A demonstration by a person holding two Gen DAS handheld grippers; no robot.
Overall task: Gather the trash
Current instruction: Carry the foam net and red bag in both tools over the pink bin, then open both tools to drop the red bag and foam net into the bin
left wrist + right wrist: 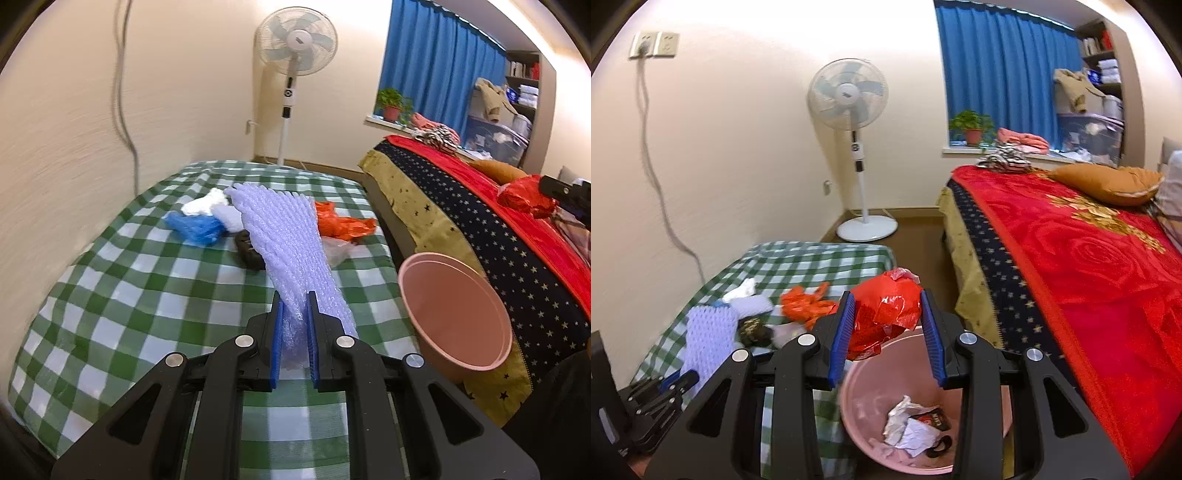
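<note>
While the left tongs (295,301) stay out of it, clamped on a lilac foam net (291,236) that fans away ahead of them, the right tongs (888,301) are pinched on a crumpled red bag (886,314), and right under them sits the pink bin (857,406)! Looks like a drop is coming.

In the bin there's crumpled white paper (908,428) and a dark wrapper (929,421), so some trash is already in. Beyond the left tongs, on the checked cloth (129,295), plenty is left: a blue scrap (194,225), a white wad (205,203), an orange bag (341,223), something dark (249,253) and a clear film (338,253).

That dark lump is half hidden behind the net; I can't tell what it is. The bin's near rim is cut off by the right tongs.
</note>
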